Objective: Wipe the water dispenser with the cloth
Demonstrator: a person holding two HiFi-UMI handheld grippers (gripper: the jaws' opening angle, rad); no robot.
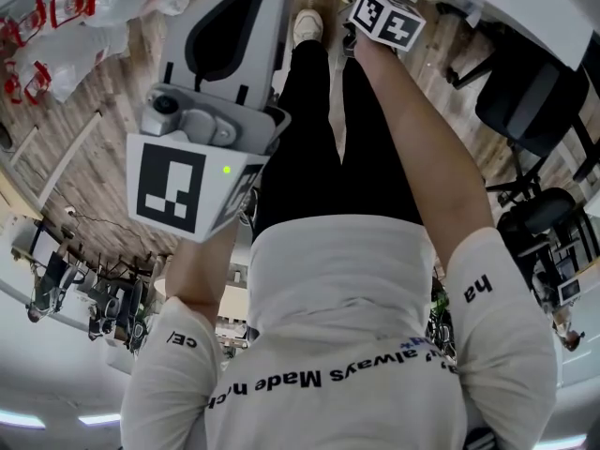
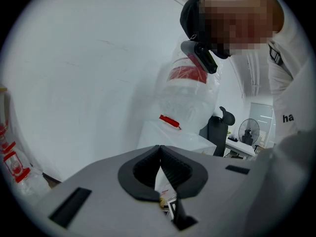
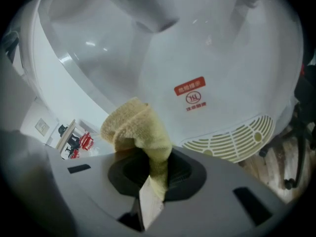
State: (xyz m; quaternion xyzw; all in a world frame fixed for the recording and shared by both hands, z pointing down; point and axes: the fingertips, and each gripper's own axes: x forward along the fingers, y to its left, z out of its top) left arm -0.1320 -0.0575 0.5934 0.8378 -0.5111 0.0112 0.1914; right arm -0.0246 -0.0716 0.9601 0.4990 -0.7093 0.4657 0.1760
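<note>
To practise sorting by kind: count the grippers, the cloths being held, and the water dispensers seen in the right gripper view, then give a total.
Grippers: 2, the left gripper and the right gripper
Cloths: 1, the yellow cloth
Water dispensers: 1, the white water dispenser
Total: 4

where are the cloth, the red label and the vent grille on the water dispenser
cloth [image 3: 136,127]: right gripper view, on the bunched yellow fold above the jaws
red label [image 3: 189,86]: right gripper view, middle of the red rectangle
vent grille [image 3: 232,138]: right gripper view, centre of the slatted panel
</note>
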